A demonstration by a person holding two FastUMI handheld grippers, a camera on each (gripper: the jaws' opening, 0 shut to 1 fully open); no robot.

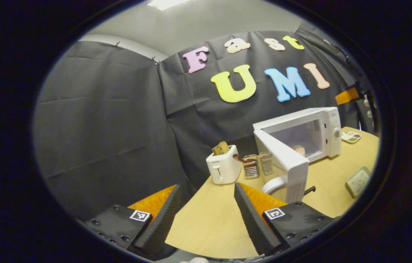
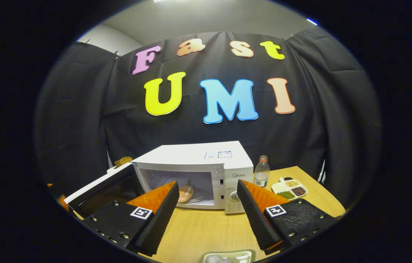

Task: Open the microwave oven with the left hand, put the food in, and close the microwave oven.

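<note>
The white microwave [image 1: 322, 128] [image 2: 206, 160] stands on the wooden table with its door [image 1: 282, 160] [image 2: 103, 188] swung wide open. A round piece of food [image 2: 185, 193] [image 1: 299, 149] lies inside the cavity. My left gripper [image 1: 207, 191] is open and empty, held back from the door's edge, near the table's left end. In front of the microwave's opening my right gripper [image 2: 207, 190] is open too, with nothing between its fingers.
A white toaster [image 1: 223, 166] with bread and two metal racks [image 1: 251, 166] stand left of the door. A water bottle [image 2: 261, 174] and a divided dish of beans [image 2: 289, 189] [image 1: 351, 137] sit right of the microwave. A small panel [image 1: 358, 180] lies on the table.
</note>
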